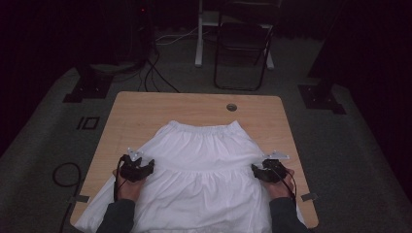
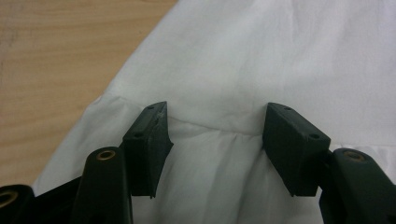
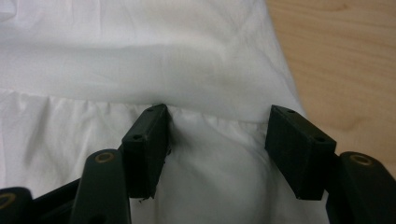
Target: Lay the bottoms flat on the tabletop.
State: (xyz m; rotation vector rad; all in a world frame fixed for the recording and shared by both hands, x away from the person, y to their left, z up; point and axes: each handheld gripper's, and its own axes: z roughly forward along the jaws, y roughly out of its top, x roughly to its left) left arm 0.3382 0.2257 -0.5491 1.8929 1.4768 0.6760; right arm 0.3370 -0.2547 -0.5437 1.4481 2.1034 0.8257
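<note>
Both forearms enter from the bottom edge of the high view, sleeves dark, each hand wrapped around the rear of its tool. The left hand (image 1: pixel 127 187) sits at lower left of centre, its left tongs (image 1: pixel 145 167) angled toward the upper right of the frame. The right hand (image 1: pixel 282 185) sits at lower right of centre, its right tongs (image 1: pixel 256 171) angled toward the upper left, so the two point inward. In each gripper view the two black jaws stand wide apart with a clear gap between them, nothing clamped.
</note>
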